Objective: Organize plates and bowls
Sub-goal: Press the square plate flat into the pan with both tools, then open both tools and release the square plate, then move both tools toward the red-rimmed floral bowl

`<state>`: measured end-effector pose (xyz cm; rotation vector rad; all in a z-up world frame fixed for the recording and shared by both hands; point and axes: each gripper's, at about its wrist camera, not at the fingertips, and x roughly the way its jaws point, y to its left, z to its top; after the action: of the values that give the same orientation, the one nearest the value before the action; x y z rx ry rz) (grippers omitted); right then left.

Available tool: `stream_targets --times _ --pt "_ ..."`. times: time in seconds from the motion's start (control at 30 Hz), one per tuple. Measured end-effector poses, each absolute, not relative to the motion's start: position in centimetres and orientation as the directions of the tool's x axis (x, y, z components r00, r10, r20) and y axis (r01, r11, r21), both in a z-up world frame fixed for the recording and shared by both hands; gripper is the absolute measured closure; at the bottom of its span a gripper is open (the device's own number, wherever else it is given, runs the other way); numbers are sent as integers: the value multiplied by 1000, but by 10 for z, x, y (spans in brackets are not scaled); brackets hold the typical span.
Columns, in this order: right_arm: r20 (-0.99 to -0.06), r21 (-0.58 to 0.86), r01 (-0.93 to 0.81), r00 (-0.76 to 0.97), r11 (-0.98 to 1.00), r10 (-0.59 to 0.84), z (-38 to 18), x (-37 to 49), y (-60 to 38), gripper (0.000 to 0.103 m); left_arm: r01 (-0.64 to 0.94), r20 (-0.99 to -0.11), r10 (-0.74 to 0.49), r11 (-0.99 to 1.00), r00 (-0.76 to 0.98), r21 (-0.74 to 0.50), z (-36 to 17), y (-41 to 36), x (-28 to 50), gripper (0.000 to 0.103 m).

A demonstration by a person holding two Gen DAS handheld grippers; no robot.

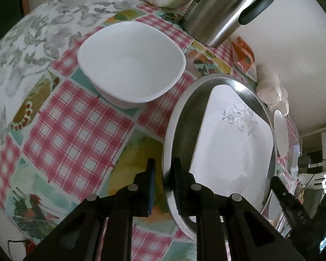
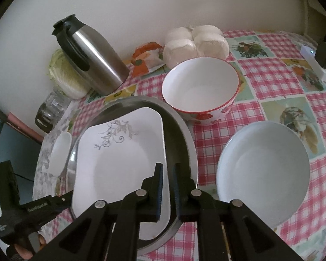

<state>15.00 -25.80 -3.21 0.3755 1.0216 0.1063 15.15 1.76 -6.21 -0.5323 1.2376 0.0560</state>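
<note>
A white square plate with a grey floral print (image 2: 119, 154) lies inside a round steel tray (image 2: 180, 130). It also shows in the left wrist view (image 1: 230, 143), inside the tray (image 1: 180, 117). My left gripper (image 1: 164, 174) is shut on the tray's left rim. My right gripper (image 2: 167, 174) is shut on the square plate's right edge. A white square bowl (image 1: 130, 63) sits left of the tray. A red-rimmed bowl (image 2: 201, 87) and a pale round bowl (image 2: 264, 163) stand to the right.
A steel thermos jug (image 2: 93, 58) and a cabbage (image 2: 63, 76) stand at the back by the wall. Bagged white buns (image 2: 195, 41) lie behind the red-rimmed bowl. A glass jar (image 2: 50, 111) sits at the table's left edge. A checked cloth (image 1: 76, 119) covers the table.
</note>
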Motion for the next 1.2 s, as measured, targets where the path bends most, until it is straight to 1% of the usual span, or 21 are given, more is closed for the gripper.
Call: stream_targets --times 0.07,0.13,0.17,0.2,0.23,0.3,0.37,0.4,0.47,0.53,0.57,0.6,0.67,0.7,0.8,0.83,0.9,1.03,1.2 --pt "-822 322 89 520 942 232 -26 148 -256 91 -319 -912 -218 887 348 -334 -57 16 150 80" --pt "-835 286 95 513 953 199 -20 146 -253 91 -316 -917 -187 899 353 -305 -53 15 149 66" --pt "-839 275 99 511 956 188 -19 145 -252 91 -314 -920 -169 905 354 -287 -51 15 148 63" --pt "-843 265 100 507 959 180 -17 144 -252 91 -313 -921 -156 909 357 -275 -50 14 147 58" --pt "-849 252 100 499 963 171 -16 142 -250 89 -310 -920 -156 910 360 -276 -49 14 147 50" --pt "-856 239 92 490 967 165 -16 139 -247 81 -308 -916 -165 907 365 -287 -48 15 146 41" --pt "-860 223 87 487 971 153 -15 137 -245 68 -305 -921 -142 916 362 -261 -46 14 144 39" --pt "-861 211 82 487 974 145 -15 136 -243 65 -303 -925 -125 922 359 -242 -45 13 144 38" --pt "-863 197 75 487 978 136 -14 134 -240 49 -300 -929 -98 930 356 -213 -43 12 143 31" --pt "-864 184 71 488 980 127 -14 132 -238 40 -294 -932 -88 935 351 -199 -42 12 142 24" --pt "-865 179 70 486 981 123 -14 131 -238 36 -291 -933 -85 937 351 -194 -42 11 141 24" --pt "-867 172 70 484 983 118 -15 131 -237 34 -289 -933 -82 938 351 -191 -41 11 140 22" --pt "-871 160 71 479 985 107 -16 129 -236 26 -284 -935 -68 943 348 -175 -41 10 138 18" --pt "-872 153 72 479 986 101 -16 127 -236 25 -281 -936 -61 945 347 -166 -40 9 137 16" --pt "-876 138 67 475 988 90 -17 123 -235 21 -266 -938 -43 954 343 -140 -39 6 135 14" --pt "-873 137 67 479 988 89 -17 121 -235 18 -263 -939 -39 955 340 -135 -39 5 134 10" --pt "-869 141 68 487 988 90 -16 119 -236 15 -257 -939 -35 958 343 -129 -38 3 132 6" --pt "-860 130 72 505 989 76 -14 110 -236 1 -255 -940 -27 959 341 -120 -36 1 129 6" --pt "-859 135 84 507 987 74 -16 104 -238 0 -251 -929 -13 961 370 -113 -27 -1 123 6"
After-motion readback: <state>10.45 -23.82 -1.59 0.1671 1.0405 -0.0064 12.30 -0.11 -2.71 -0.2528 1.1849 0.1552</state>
